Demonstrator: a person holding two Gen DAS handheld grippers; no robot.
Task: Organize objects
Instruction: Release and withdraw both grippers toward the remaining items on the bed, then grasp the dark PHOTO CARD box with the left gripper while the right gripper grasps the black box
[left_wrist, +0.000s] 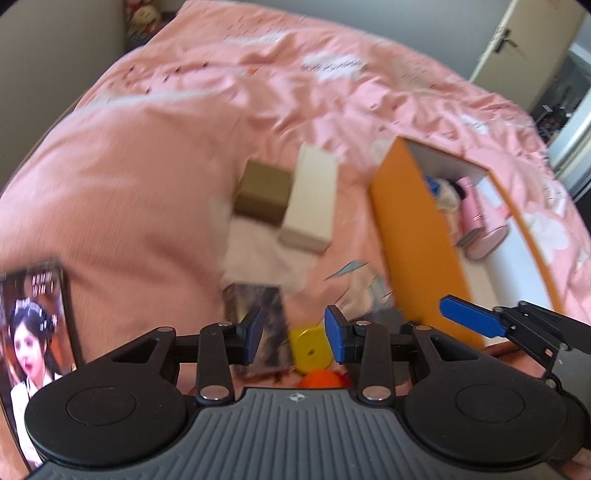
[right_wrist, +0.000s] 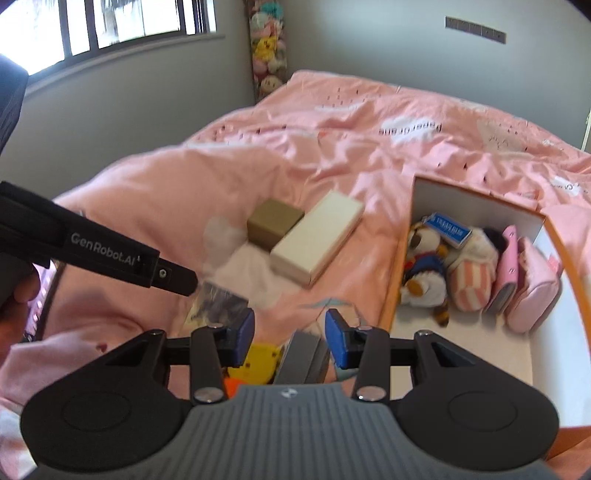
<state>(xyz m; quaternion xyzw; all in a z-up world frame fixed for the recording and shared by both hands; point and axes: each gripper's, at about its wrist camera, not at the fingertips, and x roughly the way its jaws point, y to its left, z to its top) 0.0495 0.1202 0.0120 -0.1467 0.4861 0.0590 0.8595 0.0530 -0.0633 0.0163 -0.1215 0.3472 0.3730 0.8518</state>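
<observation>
My left gripper (left_wrist: 295, 338) hangs open low over the pink bedspread. Below its gap lie a yellow toy (left_wrist: 308, 349), a dark printed packet (left_wrist: 258, 321) and an orange thing (left_wrist: 319, 380); the pads press on none of them. My right gripper (right_wrist: 291, 338) is open too, above a grey object (right_wrist: 303, 354) and the yellow toy (right_wrist: 258, 360). Further back lie a brown box (right_wrist: 275, 223) and a cream box (right_wrist: 317, 238), side by side. The orange storage box (right_wrist: 417, 206) at the right holds plush toys (right_wrist: 424, 266), pink pouches (right_wrist: 532, 295) and a small blue box (right_wrist: 448, 229).
A screen playing a video (left_wrist: 33, 350) lies at the bed's left edge. A blue finger (left_wrist: 469, 319) of the right gripper reaches in beside the orange box's wall (left_wrist: 417, 236). The left gripper's black housing (right_wrist: 110, 254) crosses the right wrist view. Wrinkled bedspread (right_wrist: 369, 147) stretches behind.
</observation>
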